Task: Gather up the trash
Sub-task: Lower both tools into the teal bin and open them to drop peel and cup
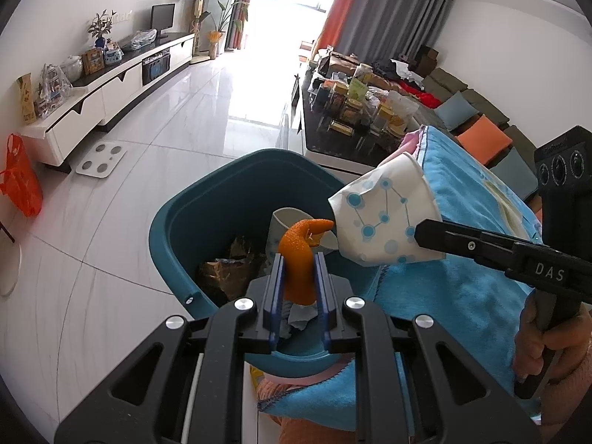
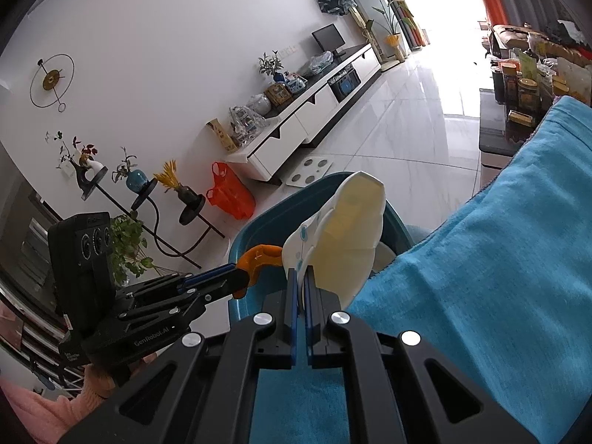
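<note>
The crushed paper cup (image 1: 384,218), thin, light and creased flat, hangs over the teal trash bin (image 1: 174,222), pinched at its wall by the right gripper (image 2: 303,277); it likely buckles under any harder squeeze. Beside it the orange peel (image 1: 301,259), leathery, curled and limp, sits clenched between the left gripper's (image 1: 299,270) blue pads, also above the bin. Inside lie another cup and crumpled wrappers. A soft blue towel (image 1: 462,288) drapes alongside.

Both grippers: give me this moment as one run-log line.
left gripper: shut on orange peel | right gripper: shut on paper cup | both over teal bin
</note>
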### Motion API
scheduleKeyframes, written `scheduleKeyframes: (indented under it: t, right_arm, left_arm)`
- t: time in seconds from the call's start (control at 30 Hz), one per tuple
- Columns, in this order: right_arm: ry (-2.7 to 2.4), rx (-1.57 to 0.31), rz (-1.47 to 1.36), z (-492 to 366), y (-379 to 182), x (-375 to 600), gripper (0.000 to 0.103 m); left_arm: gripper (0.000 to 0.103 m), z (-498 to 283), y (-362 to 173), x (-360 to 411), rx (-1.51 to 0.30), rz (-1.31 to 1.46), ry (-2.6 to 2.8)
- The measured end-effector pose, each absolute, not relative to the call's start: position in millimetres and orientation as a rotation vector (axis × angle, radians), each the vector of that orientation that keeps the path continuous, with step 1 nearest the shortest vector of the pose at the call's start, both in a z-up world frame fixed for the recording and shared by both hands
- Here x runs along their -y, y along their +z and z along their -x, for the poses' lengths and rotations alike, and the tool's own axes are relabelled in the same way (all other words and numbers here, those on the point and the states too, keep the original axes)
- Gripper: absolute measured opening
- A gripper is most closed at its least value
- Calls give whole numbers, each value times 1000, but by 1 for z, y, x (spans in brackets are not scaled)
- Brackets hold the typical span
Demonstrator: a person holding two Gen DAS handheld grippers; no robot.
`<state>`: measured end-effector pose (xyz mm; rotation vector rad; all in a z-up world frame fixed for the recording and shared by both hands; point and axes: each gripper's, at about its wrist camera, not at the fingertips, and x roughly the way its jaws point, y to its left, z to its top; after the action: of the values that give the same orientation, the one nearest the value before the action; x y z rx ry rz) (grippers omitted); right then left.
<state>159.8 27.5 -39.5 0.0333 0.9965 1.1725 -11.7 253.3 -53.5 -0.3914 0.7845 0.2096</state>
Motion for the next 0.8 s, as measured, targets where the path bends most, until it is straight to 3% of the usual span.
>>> scheduleKeyframes:
  t: [0.8]
  right_arm:
    - [1174,-1050,41,-163,-47,-56,3]
  left_arm:
    - [16,3,-65,-257,-807,410,241]
